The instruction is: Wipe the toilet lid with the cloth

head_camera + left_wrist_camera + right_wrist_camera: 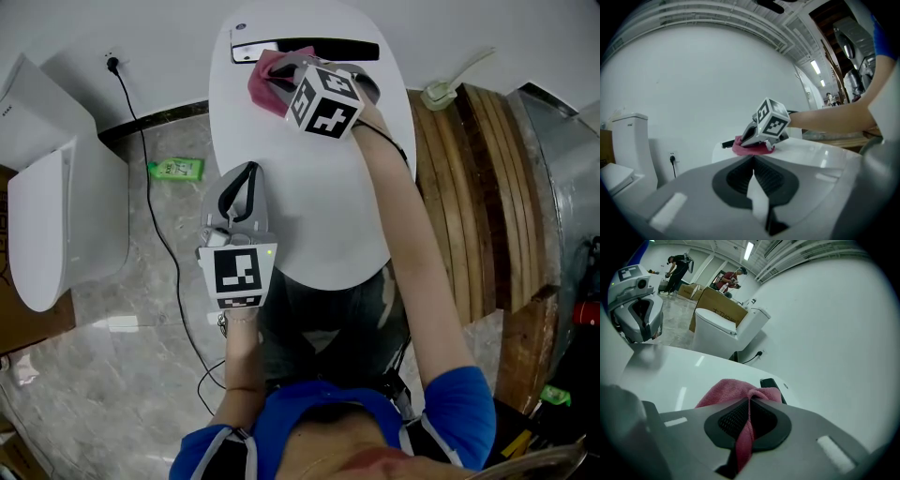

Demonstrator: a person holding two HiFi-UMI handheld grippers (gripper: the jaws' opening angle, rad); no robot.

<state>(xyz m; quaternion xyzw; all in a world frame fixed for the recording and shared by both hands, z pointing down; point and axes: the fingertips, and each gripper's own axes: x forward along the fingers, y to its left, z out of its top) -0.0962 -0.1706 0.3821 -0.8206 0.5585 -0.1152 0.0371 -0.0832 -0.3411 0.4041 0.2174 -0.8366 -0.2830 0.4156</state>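
Observation:
The white toilet lid (309, 206) lies shut below me, with a black hinge strip (319, 47) at its far end. A pink cloth (265, 82) rests on the lid just in front of that strip. My right gripper (281, 75) is shut on the cloth (726, 392), a fold of it pinched between the jaws, and holds it against the lid (670, 371). My left gripper (249, 171) is shut on nothing over the lid's near left edge. In the left gripper view the right gripper (750, 138) sits on the cloth (750, 149) at the far end.
A second white toilet (47, 216) stands on the floor to the left. A black cable (150, 187) runs from a wall socket (112, 64) past a green packet (175, 170). Wooden planks (478, 187) stand close on the right. People and cardboard boxes (717, 301) are far off.

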